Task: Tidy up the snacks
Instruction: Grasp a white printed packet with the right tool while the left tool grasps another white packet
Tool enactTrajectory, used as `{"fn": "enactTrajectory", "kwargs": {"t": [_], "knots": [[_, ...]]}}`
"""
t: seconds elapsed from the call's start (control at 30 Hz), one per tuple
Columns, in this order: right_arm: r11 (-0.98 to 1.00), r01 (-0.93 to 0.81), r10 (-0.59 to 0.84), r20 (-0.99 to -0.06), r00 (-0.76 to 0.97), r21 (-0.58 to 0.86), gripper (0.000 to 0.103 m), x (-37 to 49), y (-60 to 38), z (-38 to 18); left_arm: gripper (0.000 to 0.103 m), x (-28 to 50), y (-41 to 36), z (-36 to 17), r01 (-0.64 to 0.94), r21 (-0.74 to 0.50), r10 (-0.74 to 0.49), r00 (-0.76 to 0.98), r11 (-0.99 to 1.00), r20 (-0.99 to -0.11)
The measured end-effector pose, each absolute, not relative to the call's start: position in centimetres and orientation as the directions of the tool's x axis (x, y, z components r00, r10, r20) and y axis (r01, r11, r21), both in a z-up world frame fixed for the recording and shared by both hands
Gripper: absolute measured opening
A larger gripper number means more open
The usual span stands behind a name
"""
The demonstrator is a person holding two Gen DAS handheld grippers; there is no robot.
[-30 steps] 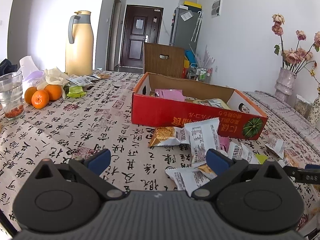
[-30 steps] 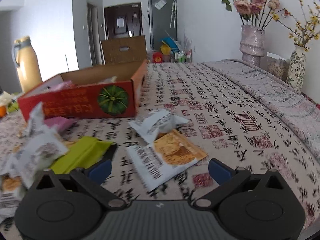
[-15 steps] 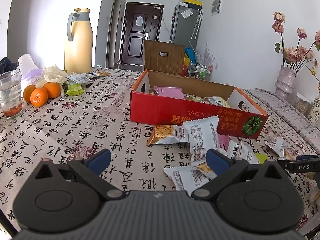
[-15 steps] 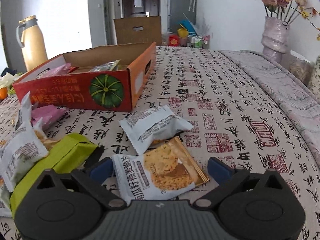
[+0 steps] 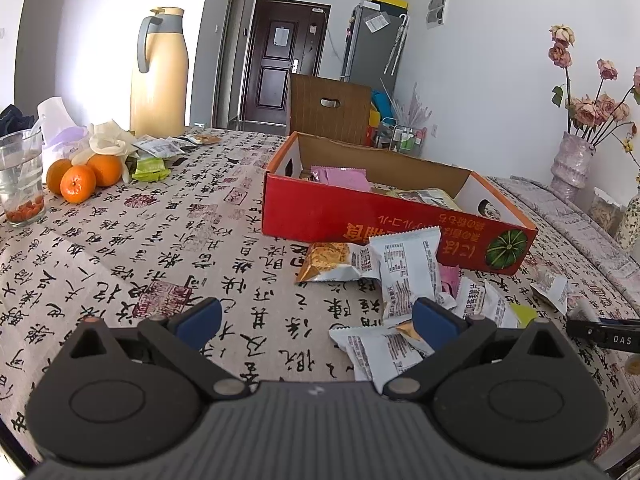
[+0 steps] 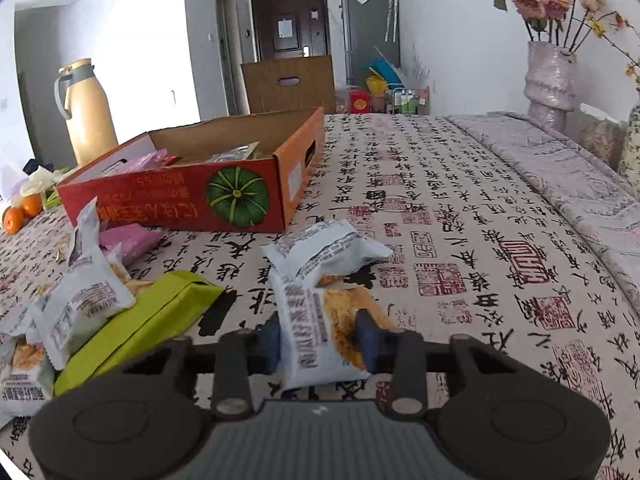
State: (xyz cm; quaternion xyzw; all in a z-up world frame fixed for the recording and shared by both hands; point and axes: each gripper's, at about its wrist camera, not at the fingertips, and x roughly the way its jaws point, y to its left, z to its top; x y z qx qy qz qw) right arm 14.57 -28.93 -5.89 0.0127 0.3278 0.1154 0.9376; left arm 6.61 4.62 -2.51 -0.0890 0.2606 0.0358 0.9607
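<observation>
Stretching under everything is the table (image 6: 460,200) with its calligraphy cloth, and the red carton (image 6: 180,196) sits on it with packets already inside. Just in front of the carton lies the loose snack pile (image 5: 404,280), a green packet (image 6: 140,320) among them. Nearest of all, the right gripper (image 6: 318,338) has just been closing, and its fingers now clench a white-and-orange snack packet (image 6: 320,332). Left gripper (image 5: 316,320) hovers short of the pile, fingers spread wide, nothing between them.
</observation>
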Motion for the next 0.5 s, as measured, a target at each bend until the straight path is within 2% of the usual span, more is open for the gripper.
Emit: {"fn": "enactTrajectory", "kwargs": {"t": [0.13,0.5], "knots": [[0.978,-0.162,0.210,-0.596,0.775,0.133,0.013,14.0,-29.8,-5.7,0.103,6.5,4.5,-2.5,-0.114,-0.150,0.021,0.860,0.982,-0.511],[0.977,-0.135,0.201,-0.482,0.853,0.167,0.013,10.8,-29.1,-3.7,0.103,7.1,3.3,-3.0,-0.080,-0.114,0.000,0.819,0.990,-0.574]]}}
